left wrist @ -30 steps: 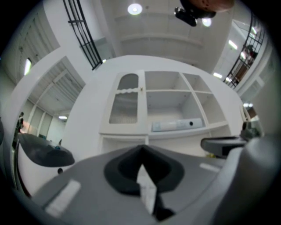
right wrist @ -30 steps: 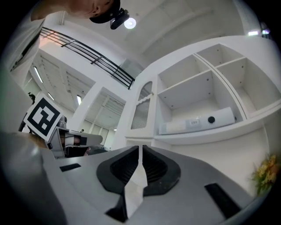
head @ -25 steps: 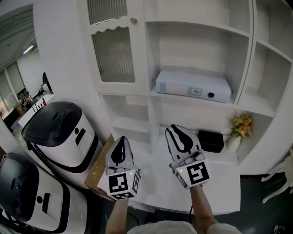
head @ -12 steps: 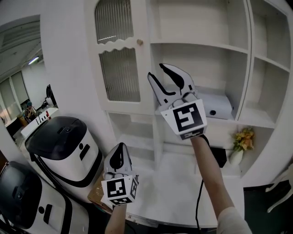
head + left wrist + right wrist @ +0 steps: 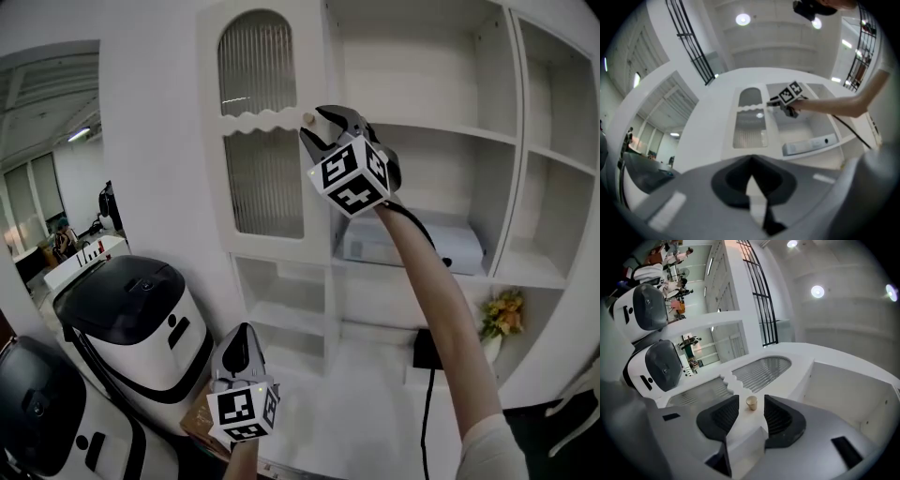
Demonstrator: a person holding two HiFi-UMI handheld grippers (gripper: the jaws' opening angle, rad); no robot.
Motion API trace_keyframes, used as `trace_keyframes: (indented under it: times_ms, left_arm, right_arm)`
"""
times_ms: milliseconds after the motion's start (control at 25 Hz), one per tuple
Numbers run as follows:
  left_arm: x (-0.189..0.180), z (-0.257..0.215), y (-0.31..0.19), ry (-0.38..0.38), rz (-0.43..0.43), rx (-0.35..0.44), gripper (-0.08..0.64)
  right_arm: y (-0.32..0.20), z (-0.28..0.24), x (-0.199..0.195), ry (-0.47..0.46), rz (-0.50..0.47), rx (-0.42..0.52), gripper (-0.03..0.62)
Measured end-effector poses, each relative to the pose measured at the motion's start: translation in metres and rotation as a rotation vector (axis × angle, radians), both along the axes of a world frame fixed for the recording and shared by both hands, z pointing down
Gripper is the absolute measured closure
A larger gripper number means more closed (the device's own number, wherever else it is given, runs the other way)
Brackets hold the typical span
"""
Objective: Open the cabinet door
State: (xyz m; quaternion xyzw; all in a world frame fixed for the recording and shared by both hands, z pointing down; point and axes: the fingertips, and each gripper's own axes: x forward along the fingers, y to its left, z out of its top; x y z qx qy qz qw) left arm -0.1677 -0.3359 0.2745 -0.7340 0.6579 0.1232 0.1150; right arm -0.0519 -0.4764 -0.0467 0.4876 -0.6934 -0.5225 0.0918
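The white cabinet door [image 5: 267, 178] has ribbed glass panes and a small brass knob [image 5: 308, 119] on its right edge; it stands closed. My right gripper [image 5: 317, 129] is raised to that knob, rolled on its side. Its jaws are opening. In the right gripper view the knob [image 5: 751, 402] sits between the tips of the right gripper [image 5: 751, 411], and neither pad presses on it. My left gripper [image 5: 239, 342] hangs low in front of the counter, with nothing held. In the left gripper view its jaws [image 5: 752, 180] are together, and the door [image 5: 750, 124] lies far ahead.
Open shelves fill the cabinet to the right of the door. A white box device [image 5: 412, 246] lies on one shelf. A black box [image 5: 427, 352] and a flower vase [image 5: 497, 319] stand on the counter. Two black-and-white machines [image 5: 141, 319] [image 5: 37, 412] stand at the left.
My right gripper rose from counter height to the door knob, rolled onto its side and opened its jaws. The left gripper stayed low and shifted a little.
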Motion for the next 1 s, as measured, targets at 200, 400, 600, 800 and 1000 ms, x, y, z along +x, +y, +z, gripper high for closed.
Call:
trace_keyframes:
  times_ms: [200,400,600,800,1000]
  left_arm:
    - [-0.018,0.005,0.002,0.009,-0.033,-0.01,0.554]
    - [-0.029,0.013,0.003,0.017,-0.045,-0.024,0.554]
    - [-0.028,0.018,0.002,0.018,-0.046,-0.038,0.554]
    - [-0.021,0.018,0.007,0.011,-0.036,-0.042,0.554]
    - [-0.028,0.021,0.017,0.012,-0.046,-0.049,0.554]
  right_arm:
    - [-0.021,-0.006,-0.005,0.027,0.062,0.011,0.5]
    - [-0.027,-0.007,-0.009,0.002,0.04,-0.018,0.511]
    - [-0.028,-0.009,-0.006,-0.025,0.019,-0.034,0.511]
    - [-0.028,-0.01,-0.004,-0.014,0.029,-0.056,0.512]
    - [-0.016,-0.006,-0.01,0.005,0.007,-0.042,0.514]
